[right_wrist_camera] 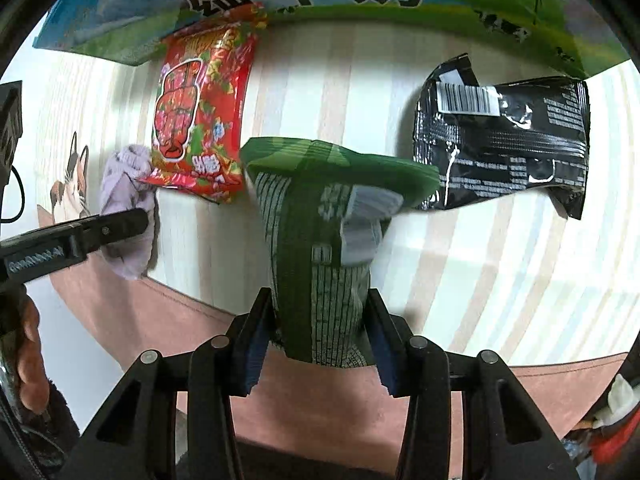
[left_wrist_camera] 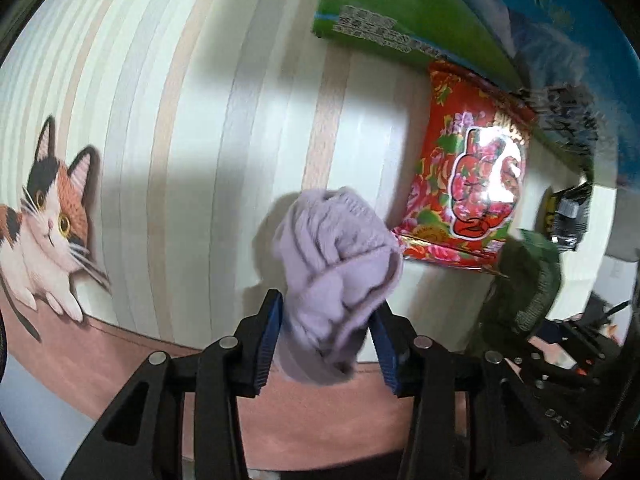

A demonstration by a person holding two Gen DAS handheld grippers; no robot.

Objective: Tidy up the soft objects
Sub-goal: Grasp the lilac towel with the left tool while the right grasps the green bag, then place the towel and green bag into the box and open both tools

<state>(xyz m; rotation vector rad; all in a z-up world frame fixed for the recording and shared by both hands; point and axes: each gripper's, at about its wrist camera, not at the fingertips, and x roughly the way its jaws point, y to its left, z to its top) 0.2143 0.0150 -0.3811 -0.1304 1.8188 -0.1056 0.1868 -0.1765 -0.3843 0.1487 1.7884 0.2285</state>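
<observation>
The left gripper (left_wrist_camera: 326, 320) clamps a bunched lilac sock (left_wrist_camera: 340, 264) and the right gripper (right_wrist_camera: 318, 320) a green sock (right_wrist_camera: 316, 240), both hanging above the striped mat's (left_wrist_camera: 180, 140) near edge, side by side

Two socks, lilac (left_wrist_camera: 338, 276) and green (right_wrist_camera: 320, 256); three packets: red (right_wrist_camera: 200, 120), black (right_wrist_camera: 504, 136), big green-blue (right_wrist_camera: 400, 0).
</observation>
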